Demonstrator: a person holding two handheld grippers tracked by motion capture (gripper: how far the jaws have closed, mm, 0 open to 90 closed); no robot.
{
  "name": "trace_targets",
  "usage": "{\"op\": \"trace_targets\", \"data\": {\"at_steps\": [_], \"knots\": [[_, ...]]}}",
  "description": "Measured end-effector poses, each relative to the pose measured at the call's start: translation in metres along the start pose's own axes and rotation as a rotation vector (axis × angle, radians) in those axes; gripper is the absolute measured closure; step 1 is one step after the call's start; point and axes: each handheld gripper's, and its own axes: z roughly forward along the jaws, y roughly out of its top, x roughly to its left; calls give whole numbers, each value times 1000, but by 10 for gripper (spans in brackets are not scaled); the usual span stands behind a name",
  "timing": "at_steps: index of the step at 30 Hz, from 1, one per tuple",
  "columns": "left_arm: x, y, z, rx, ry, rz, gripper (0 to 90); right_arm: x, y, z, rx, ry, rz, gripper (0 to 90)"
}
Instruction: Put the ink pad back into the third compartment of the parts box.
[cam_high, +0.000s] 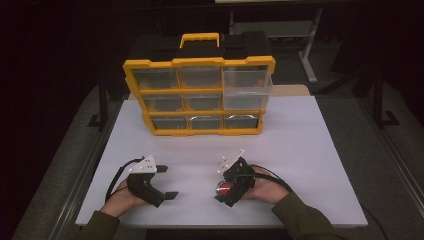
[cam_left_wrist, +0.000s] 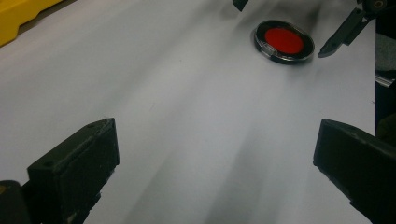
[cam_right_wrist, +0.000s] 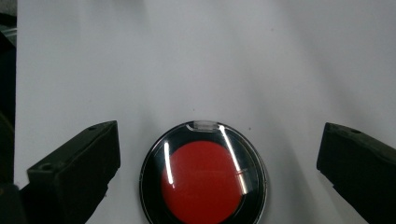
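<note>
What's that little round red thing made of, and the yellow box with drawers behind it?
The round case looks like glossy plastic: a clear lid with bright glare streaks over a black rim and a matte red centre, perhaps pressed powder. The organizer box seems moulded plastic: an opaque yellow frame with a dull sheen, and translucent drawers you can see through.

No legible text or labels anywhere
</note>
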Motion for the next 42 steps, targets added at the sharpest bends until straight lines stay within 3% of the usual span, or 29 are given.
{"op": "trace_targets", "data": {"at_steps": [18, 42], "knots": [[0, 0, 0, -2, -4, 3, 0, 4, -3, 5, 61, 13, -45, 0], [0, 0, -1, -1, 0, 0, 0, 4, -6, -3, 57, 5, -51, 246]]}}
